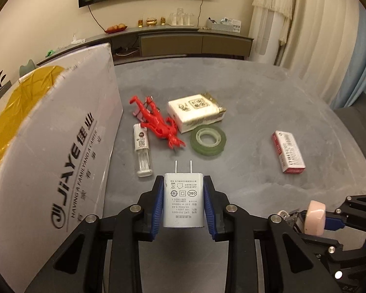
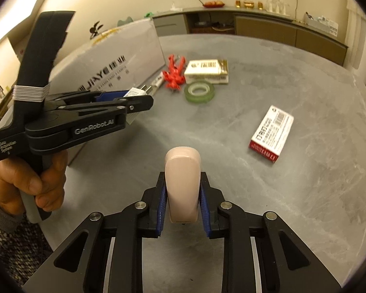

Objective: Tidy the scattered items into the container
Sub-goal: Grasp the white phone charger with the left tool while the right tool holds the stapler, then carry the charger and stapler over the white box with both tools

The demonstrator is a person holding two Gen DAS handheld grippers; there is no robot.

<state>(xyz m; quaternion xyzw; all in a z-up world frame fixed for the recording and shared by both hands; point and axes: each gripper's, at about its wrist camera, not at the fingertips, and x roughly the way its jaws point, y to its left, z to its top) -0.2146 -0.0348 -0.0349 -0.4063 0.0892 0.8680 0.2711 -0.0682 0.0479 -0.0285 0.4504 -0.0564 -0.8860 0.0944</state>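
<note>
Box (image 1: 61,146) stands at the bench's (image 1: 256,92) left edge, opening lined yellow. Left claw (image 1: 183,202) clamps a charger (image 1: 183,200); right claw (image 2: 182,202) clamps a pink stapler (image 2: 181,183). Risk: both claws crowd the opening, collide; smooth charger slips.

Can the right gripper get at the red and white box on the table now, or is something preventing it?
Probably not yet. The path to the red and white box looks free, with bare table between, but the right gripper is shut on a pink stapler, so it must release that first.
</note>
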